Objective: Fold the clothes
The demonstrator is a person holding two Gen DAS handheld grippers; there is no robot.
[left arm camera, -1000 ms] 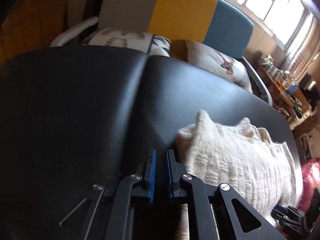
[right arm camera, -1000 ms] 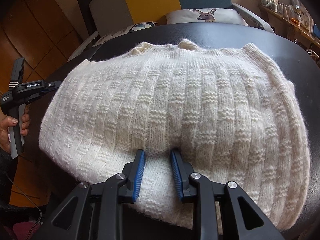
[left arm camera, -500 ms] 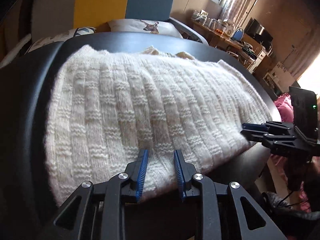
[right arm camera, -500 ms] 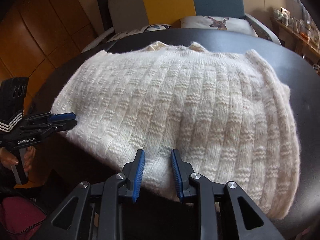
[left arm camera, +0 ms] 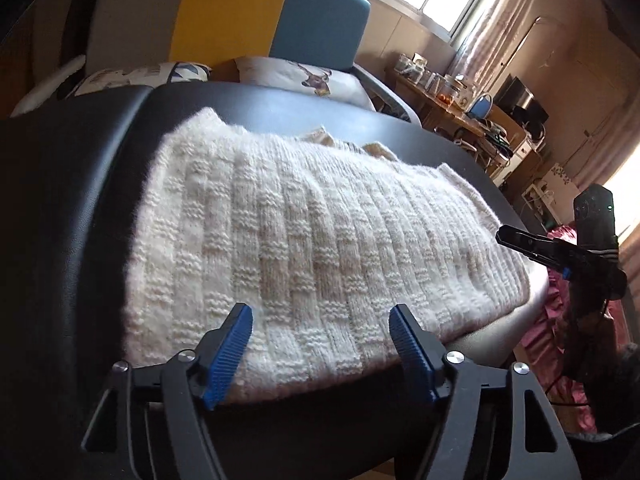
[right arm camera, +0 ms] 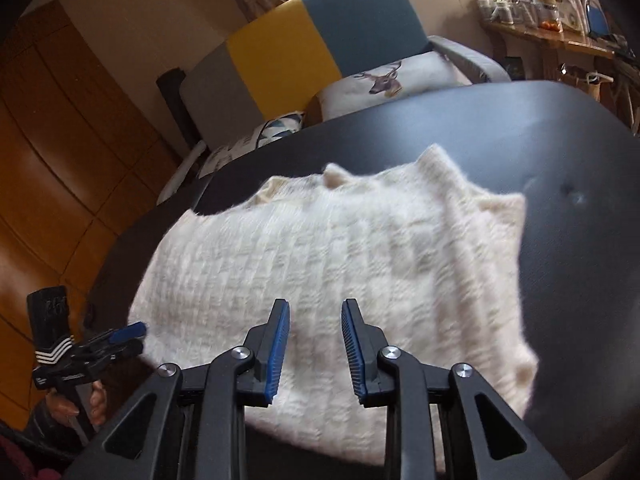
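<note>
The cream knit sweater [left arm camera: 320,248] lies folded on the black table [left arm camera: 60,208] ahead of both jaws; the left gripper [left arm camera: 320,344] is opening with nothing between its jaws, the right gripper [right arm camera: 316,344] is a little apart and empty, so next comes grabbing an edge to fold again

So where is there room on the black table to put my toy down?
The table is bare beyond the sweater, between its far edge and the sofa, and on the right, past the sweater's right edge. In the left wrist view a dark strip is also free left of the sweater. The near edge is crowded: both grippers hover there.
</note>
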